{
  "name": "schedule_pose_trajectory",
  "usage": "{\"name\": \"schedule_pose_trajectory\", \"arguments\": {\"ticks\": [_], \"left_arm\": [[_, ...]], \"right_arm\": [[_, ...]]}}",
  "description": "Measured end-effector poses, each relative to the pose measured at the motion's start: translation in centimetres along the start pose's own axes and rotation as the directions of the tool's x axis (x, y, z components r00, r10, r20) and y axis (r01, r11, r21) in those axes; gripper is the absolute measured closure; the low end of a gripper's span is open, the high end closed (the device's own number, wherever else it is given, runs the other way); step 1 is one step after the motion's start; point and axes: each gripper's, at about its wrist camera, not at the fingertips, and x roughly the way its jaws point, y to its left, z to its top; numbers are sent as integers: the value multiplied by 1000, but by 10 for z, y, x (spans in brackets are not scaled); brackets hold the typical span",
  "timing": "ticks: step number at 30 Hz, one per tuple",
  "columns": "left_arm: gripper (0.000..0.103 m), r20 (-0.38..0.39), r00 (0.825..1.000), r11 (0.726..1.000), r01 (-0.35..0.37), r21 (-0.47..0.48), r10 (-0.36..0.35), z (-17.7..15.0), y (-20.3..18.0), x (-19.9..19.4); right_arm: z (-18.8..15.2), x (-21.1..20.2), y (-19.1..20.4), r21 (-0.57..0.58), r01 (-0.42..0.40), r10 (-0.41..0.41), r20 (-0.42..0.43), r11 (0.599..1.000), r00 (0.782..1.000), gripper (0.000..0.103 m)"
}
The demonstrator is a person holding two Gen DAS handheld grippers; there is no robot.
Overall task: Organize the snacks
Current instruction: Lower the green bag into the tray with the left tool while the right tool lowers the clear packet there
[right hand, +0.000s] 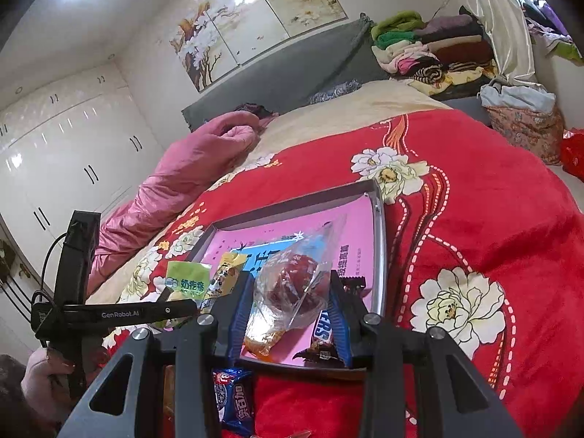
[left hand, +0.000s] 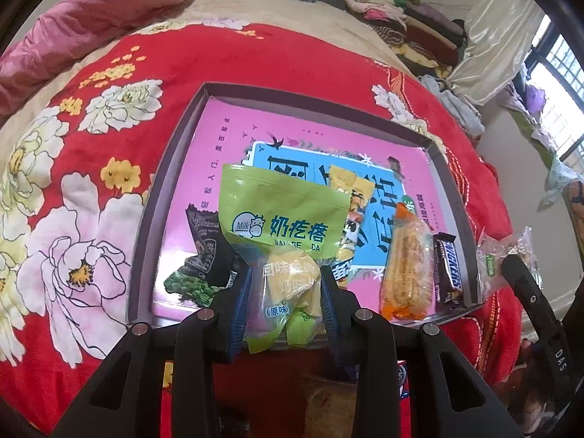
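1. The green milk-candy pouch [left hand: 281,215] hides the middle print of the pink tray [left hand: 233,124]
2. Beside that tray, the blue wrapper [right hand: 233,401] is cut by the right gripper's frame
3. Print on the Snickers bar [left hand: 449,270] is partly unreadable

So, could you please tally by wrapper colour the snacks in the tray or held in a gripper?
Dark: 2, pea packet and Snickers bar
Green: 1, milk-candy bag in the left gripper
Yellow: 1, yellow packet
Clear: 2, orange-ended roll and red-filled bag in the right gripper
Total: 6
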Motion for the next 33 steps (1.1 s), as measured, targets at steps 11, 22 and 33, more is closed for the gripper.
{"name": "schedule_pose_trajectory", "arguments": {"ticks": [11, 22, 33], "left_arm": [[66, -10, 1000, 1000, -4, 2, 4, 0, 0, 9], [66, -25, 1000, 1000, -10, 11, 10, -1, -1, 15], [66, -38, 999, 1000, 7, 28, -6, -3, -7, 21]], "right_arm": [[-2, 11, -5, 9, 1, -1, -25, 1000, 1000, 63], [-4, 17, -16, 42, 15, -13, -45, 999, 999, 63], [-8, 28, -18, 52, -15, 20, -91, 999, 996, 63]]}}
